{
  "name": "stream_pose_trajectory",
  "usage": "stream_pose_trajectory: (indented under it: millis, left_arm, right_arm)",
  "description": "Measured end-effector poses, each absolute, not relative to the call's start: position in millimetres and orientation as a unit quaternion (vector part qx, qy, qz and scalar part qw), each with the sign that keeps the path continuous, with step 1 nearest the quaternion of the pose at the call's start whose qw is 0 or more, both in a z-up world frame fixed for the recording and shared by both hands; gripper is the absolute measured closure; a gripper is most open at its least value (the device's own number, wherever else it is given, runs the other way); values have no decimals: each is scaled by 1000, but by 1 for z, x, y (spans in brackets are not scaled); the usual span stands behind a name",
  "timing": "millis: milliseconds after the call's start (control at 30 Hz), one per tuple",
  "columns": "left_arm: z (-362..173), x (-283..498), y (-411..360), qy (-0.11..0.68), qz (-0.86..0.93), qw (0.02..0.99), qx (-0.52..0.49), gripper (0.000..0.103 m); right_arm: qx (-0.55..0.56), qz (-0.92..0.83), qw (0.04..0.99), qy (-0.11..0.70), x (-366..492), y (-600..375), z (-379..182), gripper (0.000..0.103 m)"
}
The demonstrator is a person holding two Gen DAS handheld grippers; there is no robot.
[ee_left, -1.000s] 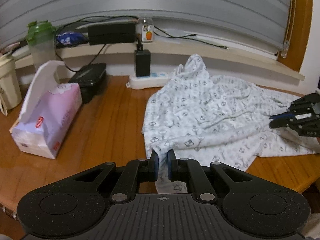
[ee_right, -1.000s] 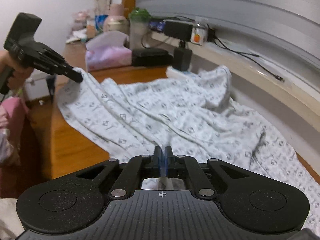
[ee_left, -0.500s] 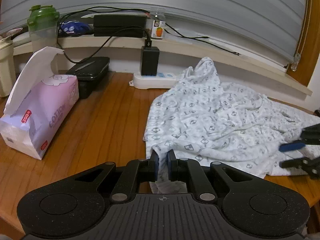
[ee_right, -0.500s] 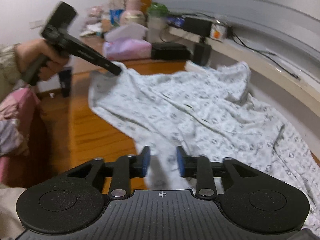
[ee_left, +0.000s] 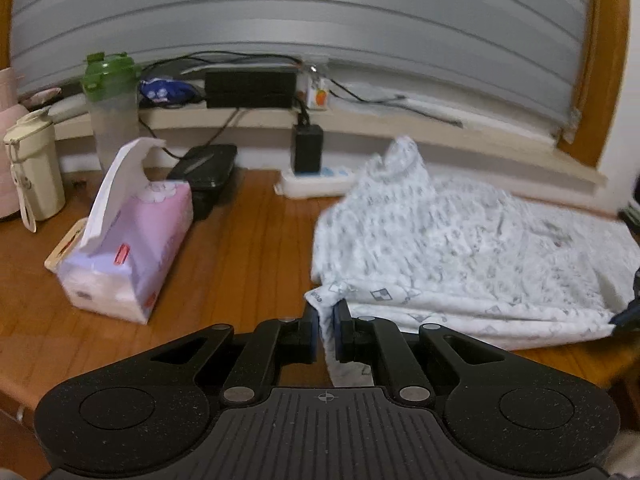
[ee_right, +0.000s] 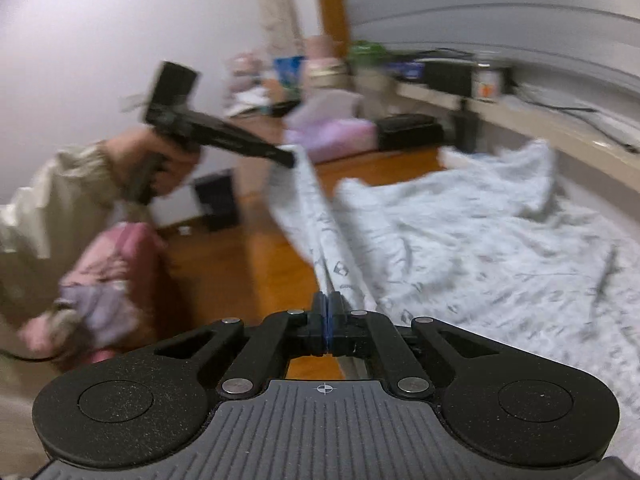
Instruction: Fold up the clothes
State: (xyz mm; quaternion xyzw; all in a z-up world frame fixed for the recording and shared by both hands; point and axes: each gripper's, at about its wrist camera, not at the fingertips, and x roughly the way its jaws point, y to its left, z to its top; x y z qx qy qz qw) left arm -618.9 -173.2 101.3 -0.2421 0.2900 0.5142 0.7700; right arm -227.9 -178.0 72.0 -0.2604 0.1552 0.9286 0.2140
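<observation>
Grey slatted blinds run behind a wooden counter point(ee_left: 248, 256) crowded along its back edge with a power strip point(ee_left: 316, 178), a black case point(ee_left: 204, 172), a green-lidded shaker point(ee_left: 108, 116) and a cream flask point(ee_left: 34, 168). A tissue pack point(ee_left: 128, 252) sits toward the left edge. A pale printed garment point(ee_left: 460, 248) covers the right half of the counter, bunched into a peak near the back edge.

Both claws hold the garment's front hem. The left claw point(ee_left: 326, 324) is clamped on a corner, with cloth pinched between its blue pads and a flap hanging below. The right claw point(ee_right: 328, 320) is pressed shut on the hem further along, and in its view the fabric between the two runs up as a taut ridge to the left claw's tip point(ee_right: 286, 158), held by a hand point(ee_right: 168, 160) in a cream sleeve.

I judge this to be a fold being carried: the front hem is raised off the counter and stretched between two grips. To do it well, both grips should move together at one height so the hem stays straight and neither corner slips. Keep the tension light, or the bunched part by the back edge will drag. The hem should land parallel to the counter's front edge, clear of the tissue pack. Both views are blurred, so the garment's exact outline is hard to tell.
</observation>
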Motion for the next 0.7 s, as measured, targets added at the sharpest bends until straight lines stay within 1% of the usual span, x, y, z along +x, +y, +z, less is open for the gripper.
stream_pose_trajectory:
  millis: [33, 133, 167, 200, 233, 267, 300, 367, 433, 500, 600, 700]
  left_arm:
    - [103, -621, -177, 295, 512, 770, -241, 95]
    - [102, -634, -187, 308, 514, 762, -247, 87]
    - [98, -640, -189, 313, 518, 755, -253, 83]
    - [95, -647, -192, 317, 522, 748, -260, 81]
    - [92, -654, -194, 319, 527, 742, -265, 79]
    - [93, -660, -196, 312, 533, 739, -268, 77]
    - [96, -662, -198, 307, 539, 737, -267, 77]
    - [104, -663, -198, 305, 554, 731, -257, 79]
    - [113, -660, -197, 309, 556, 732, -244, 79]
    - [122, -658, -197, 308, 562, 732, -231, 75]
    - [131, -648, -192, 302, 565, 736, -218, 73]
    - [129, -625, -182, 297, 555, 747, -211, 73]
  right_arm:
    - [-260, 931, 199, 160, -231, -186, 73, 102]
    - [-282, 929, 191, 143, -245, -204, 62, 100]
    - [-288, 928, 191, 143, -247, -206, 56, 96]
    - [-289, 926, 195, 145, -246, -205, 53, 92]
    - [-288, 924, 203, 148, -243, -203, 51, 82]
    - [-287, 922, 211, 149, -240, -202, 50, 73]
    - [-285, 922, 217, 149, -236, -201, 51, 71]
    - [-281, 920, 232, 146, -224, -198, 53, 70]
    - [-272, 916, 257, 147, -204, -196, 54, 68]
    - [-263, 908, 288, 150, -179, -194, 54, 60]
    - [-260, 886, 347, 164, -130, -191, 49, 60]
    - [-258, 852, 421, 175, -74, -191, 43, 60]
